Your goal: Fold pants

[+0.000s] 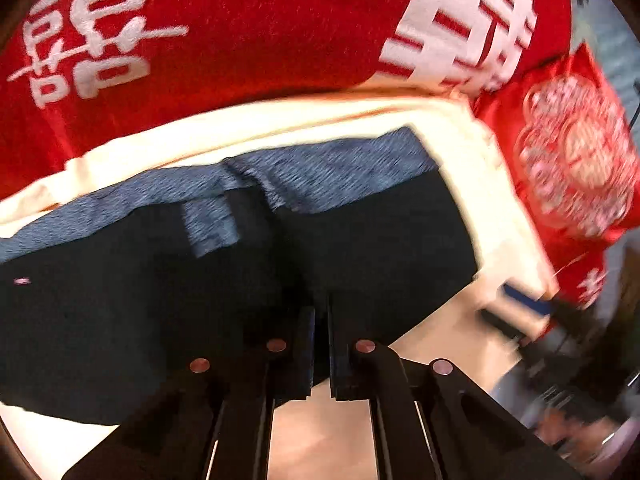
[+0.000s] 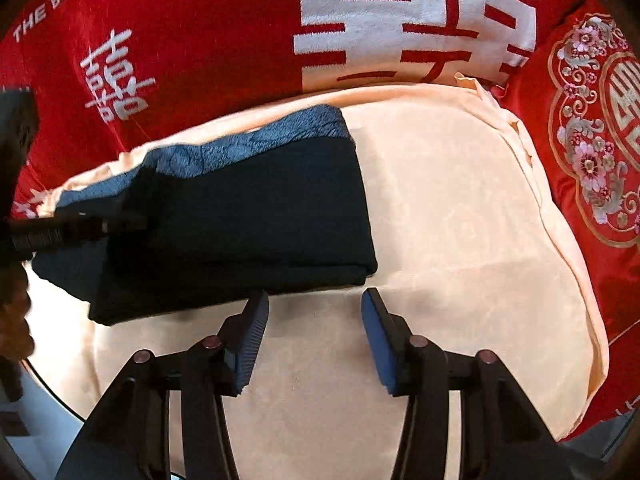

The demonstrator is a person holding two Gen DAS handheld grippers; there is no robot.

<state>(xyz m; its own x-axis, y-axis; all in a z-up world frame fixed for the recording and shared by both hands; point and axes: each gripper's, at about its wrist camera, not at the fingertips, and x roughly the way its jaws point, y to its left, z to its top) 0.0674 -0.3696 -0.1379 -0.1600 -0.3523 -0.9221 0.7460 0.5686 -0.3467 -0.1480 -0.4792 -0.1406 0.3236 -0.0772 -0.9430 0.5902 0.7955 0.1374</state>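
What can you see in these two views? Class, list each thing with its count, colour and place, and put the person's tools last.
pants: one, dark with a blue-grey band along the far edge, folded, on the cream cloth, left of centre.
cream cloth: one, cream, spread under the pants.
red blanket: one, red with white characters, behind the cream cloth.
cushion: one, red with floral embroidery, at the right.
left tool: one, black, shut, at the pants' near edge.
right tool: one, black with blue pads, open, over the cream cloth beside the pants.
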